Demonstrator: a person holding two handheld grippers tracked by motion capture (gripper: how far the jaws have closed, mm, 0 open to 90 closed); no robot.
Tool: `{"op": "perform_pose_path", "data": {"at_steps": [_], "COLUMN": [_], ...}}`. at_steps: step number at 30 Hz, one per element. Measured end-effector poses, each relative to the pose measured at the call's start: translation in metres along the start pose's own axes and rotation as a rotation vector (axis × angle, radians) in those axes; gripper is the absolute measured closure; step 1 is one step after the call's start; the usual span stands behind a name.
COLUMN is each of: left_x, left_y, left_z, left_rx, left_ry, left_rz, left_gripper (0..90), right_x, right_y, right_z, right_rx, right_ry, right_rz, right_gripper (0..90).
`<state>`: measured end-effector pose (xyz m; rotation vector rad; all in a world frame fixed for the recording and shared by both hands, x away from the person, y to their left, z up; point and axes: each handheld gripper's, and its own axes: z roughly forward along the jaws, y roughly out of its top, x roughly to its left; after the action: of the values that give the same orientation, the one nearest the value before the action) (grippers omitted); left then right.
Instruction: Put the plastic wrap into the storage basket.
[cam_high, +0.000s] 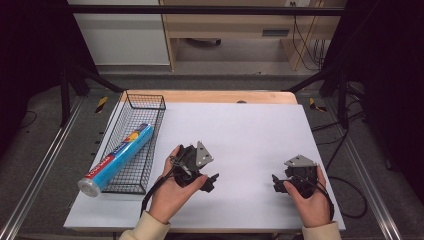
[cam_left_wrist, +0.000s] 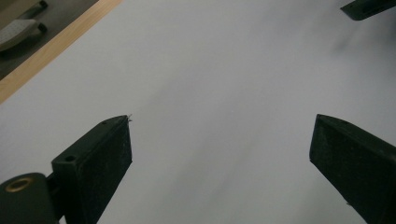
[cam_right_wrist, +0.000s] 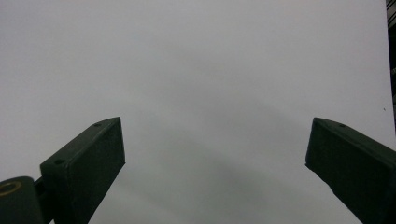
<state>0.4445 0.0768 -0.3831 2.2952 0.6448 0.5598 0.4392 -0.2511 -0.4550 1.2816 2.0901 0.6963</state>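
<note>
Both of my hands rest low at the near edge of the white sheet (cam_high: 240, 130) that covers the table, each wrapped round a gripper. On my left gripper (cam_left_wrist: 219, 154) the jaws stand spread wide with nothing but bare sheet between them, and on my right gripper (cam_right_wrist: 215, 158) they are spread just as wide and just as empty. Over at the left side of the sheet sits the wire basket (cam_high: 152, 102), and the blue roll (cam_high: 117, 157) lies slanted in it, its capped end poking out past the near rim, well apart from either gripper. I judge the roll is already stowed and I am idling between steps, or about to start on it. If I go for it next, my left gripper must swing left, come down over the tube and close across its round body without snagging the wire.
</note>
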Motion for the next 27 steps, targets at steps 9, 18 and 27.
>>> {"op": "perform_pose_path", "data": {"at_steps": [9, 18, 27], "left_x": [0.001, 0.002, 0.014], "left_y": [-0.028, -0.057, -0.083], "left_z": [0.026, 0.039, 0.036], "left_rx": [-0.058, -0.057, -0.095], "left_ry": [-0.065, -0.096, -0.097], "left_rz": [-0.020, -0.039, -0.094], "left_gripper": [5.5, 5.4, 5.2], "right_x": [0.000, 0.000, 0.001], "right_y": [-0.002, -0.004, -0.004], "right_z": [-0.001, -0.002, -0.002], "right_rx": [0.000, 0.006, 0.001], "right_ry": [-0.004, -0.006, -0.007], "right_rz": [0.001, 0.003, -0.005], "right_gripper": [5.0, 5.0, 5.0]}}
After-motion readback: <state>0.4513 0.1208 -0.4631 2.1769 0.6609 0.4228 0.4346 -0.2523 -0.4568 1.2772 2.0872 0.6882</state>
